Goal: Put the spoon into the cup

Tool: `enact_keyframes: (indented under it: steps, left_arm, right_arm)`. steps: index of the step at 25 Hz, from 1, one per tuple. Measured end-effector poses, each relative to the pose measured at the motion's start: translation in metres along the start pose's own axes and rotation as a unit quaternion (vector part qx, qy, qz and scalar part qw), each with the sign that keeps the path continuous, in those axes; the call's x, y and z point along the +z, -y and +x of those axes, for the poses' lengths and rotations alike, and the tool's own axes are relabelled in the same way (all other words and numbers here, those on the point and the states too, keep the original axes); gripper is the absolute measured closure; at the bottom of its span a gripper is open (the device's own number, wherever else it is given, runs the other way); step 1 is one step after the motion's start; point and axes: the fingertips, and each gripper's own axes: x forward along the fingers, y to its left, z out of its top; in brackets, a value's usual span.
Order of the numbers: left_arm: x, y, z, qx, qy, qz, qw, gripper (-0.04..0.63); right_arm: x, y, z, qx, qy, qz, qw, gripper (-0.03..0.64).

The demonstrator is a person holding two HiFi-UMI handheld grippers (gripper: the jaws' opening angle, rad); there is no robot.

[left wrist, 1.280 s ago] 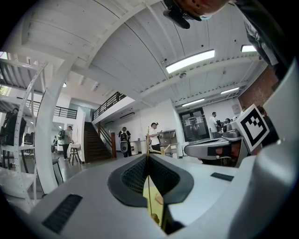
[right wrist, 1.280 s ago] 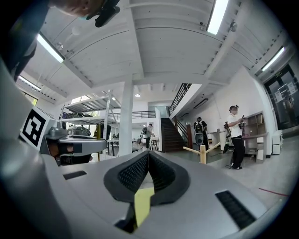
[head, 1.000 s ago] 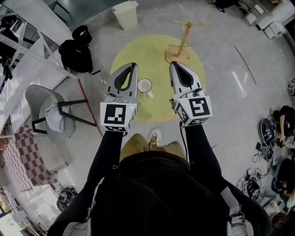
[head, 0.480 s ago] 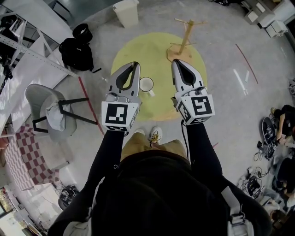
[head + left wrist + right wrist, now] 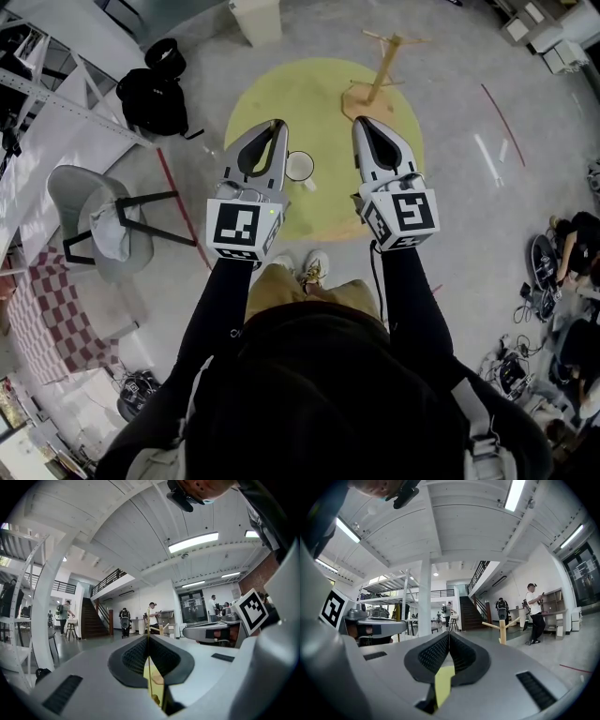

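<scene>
Spoon: not made out in any view, possibly masked by the grippers. Cup (image 5: 298, 166): white, upright on the yellow round table (image 5: 319, 89), seen from the head between the two gripper noses, wooden stand (image 5: 380, 77) beyond. Left gripper (image 5: 277, 126) and right gripper (image 5: 360, 123): both level above the table, jaws pressed together on nothing; a descent with jaws unopened toward an unsighted spoon would likely shove it aside or tip the cup.

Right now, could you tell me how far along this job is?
Nothing looks done: the white cup stands on the round yellow table with no spoon in it. Nothing is in hand: the left gripper and the right gripper hover above the table, jaws shut and empty. Left: finding the spoon, not visible here, grasping it, placing it in the cup.
</scene>
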Motion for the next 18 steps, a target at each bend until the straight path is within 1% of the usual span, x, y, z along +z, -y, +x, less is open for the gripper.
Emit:
enact_keyframes:
  steps: [4, 10, 18]
  left_arm:
    - [-0.013, 0.005, 0.005, -0.016, -0.001, -0.02, 0.9997, 0.578]
    - [-0.048, 0.016, 0.014, -0.033, -0.01, -0.019, 0.9992, 0.578]
    - [-0.11, 0.025, 0.02, -0.038, -0.049, -0.029, 0.9977, 0.578]
  right_arm:
    - [-0.004, 0.003, -0.004, -0.003, -0.007, -0.002, 1.0, 0.591]
    - [-0.017, 0.005, -0.014, -0.006, -0.026, -0.003, 1.0, 0.591]
    - [-0.033, 0.011, -0.027, -0.014, -0.044, -0.004, 0.999, 0.591]
